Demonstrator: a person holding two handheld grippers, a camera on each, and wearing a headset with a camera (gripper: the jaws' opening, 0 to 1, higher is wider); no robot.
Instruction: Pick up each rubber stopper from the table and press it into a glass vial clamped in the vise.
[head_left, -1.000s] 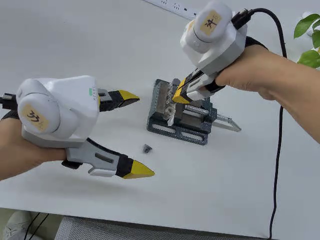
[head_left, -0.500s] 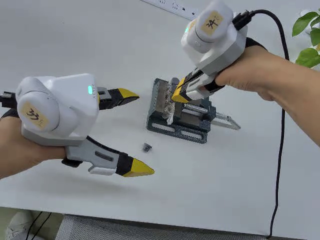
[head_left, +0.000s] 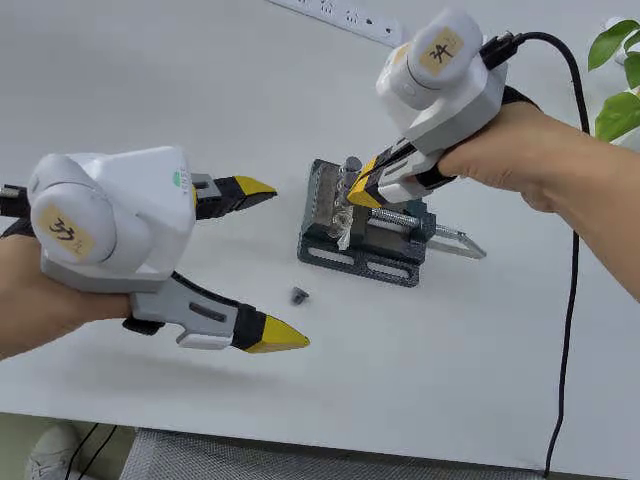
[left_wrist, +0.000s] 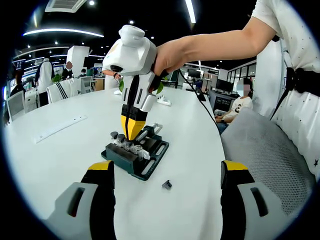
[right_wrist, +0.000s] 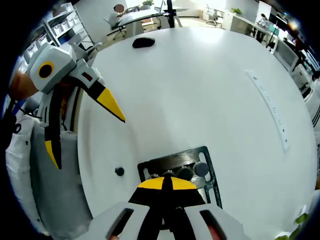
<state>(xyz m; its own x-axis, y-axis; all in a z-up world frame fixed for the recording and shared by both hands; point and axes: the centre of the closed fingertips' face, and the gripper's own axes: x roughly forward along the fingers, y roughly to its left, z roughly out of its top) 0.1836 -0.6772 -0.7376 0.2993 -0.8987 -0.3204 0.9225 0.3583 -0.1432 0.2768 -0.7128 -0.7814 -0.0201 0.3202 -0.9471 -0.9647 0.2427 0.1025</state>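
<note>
A dark metal vise (head_left: 345, 260) stands mid-table and clamps a row of glass vials (head_left: 343, 222); some of the vials carry grey stoppers (right_wrist: 201, 169). My right gripper (head_left: 358, 193) is shut, its yellow tips pointing down onto the vial row (left_wrist: 131, 144); no stopper is visible between the tips (right_wrist: 165, 183). One loose grey rubber stopper (head_left: 299, 295) lies on the white table in front of the vise (left_wrist: 150, 167), also visible as the stopper (left_wrist: 167, 184) and the stopper (right_wrist: 119, 171). My left gripper (head_left: 270, 263) hovers wide open left of the vise, nothing between its jaws (left_wrist: 167, 167).
A white power strip (head_left: 340, 15) lies at the table's far edge. A black cable (head_left: 562, 250) trails from the right gripper across the table's right side. Green plant leaves (head_left: 620, 60) show at the far right. The table's near edge runs just below the left gripper.
The right gripper's body has shifted slightly up and to the right while its tips stay at the vial row. The left gripper stays open in place.
</note>
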